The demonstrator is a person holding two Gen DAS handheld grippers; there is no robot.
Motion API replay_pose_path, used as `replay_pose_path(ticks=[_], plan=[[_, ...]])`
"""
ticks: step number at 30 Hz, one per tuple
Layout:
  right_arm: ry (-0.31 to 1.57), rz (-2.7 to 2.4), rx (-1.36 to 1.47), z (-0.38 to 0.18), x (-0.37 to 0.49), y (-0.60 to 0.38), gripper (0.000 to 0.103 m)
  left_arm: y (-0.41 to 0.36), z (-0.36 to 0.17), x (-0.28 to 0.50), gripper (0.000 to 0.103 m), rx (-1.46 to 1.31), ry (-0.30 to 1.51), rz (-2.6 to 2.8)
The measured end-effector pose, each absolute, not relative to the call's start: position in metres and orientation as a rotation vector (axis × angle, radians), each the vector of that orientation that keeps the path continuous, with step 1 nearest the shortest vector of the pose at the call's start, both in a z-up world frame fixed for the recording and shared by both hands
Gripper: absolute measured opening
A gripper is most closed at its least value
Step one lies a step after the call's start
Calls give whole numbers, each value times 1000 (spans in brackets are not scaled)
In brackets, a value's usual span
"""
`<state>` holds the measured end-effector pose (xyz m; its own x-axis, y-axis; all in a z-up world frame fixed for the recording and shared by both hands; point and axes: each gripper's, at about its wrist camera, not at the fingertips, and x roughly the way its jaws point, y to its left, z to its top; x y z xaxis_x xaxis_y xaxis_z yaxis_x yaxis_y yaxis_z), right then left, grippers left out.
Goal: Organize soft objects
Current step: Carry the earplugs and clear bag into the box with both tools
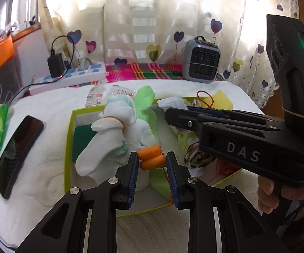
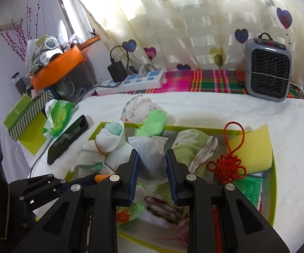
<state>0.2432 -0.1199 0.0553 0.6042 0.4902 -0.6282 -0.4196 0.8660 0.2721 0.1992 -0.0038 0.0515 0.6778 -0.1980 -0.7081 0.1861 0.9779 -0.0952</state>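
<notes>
— Heart-print curtains (image 2: 194,21) hang behind a white-covered table (image 1: 36,179); what is gripped?

— Two orange foam earplugs (image 1: 150,156) are pinched between the blue pads of the left gripper (image 1: 152,164), over the green-rimmed box (image 1: 67,147). A white tea-bag-like sachet (image 2: 150,158) is clamped by the right gripper (image 2: 152,164), above the same box.

— What lies around each gripper?

— White socks (image 1: 107,139) are bundled just left of the left gripper; a red knot ornament (image 2: 225,166) and yellow foam sheet (image 2: 255,147) sit right of the right gripper.

— And the margins?

— A phone (image 1: 17,154) lies left, outside the box; bare cloth is seen beyond the box's far rim, up to a grey heater (image 2: 267,71).
</notes>
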Motion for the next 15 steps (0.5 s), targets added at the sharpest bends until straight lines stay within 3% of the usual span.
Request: replay_pose_path(ticks=[9, 15], plan=[[762, 523, 72, 50, 248, -112, 27, -5, 49, 200, 26, -14, 807, -222], [774, 528, 62, 48, 250, -108, 27, -5, 49, 200, 35, -28, 807, -243]])
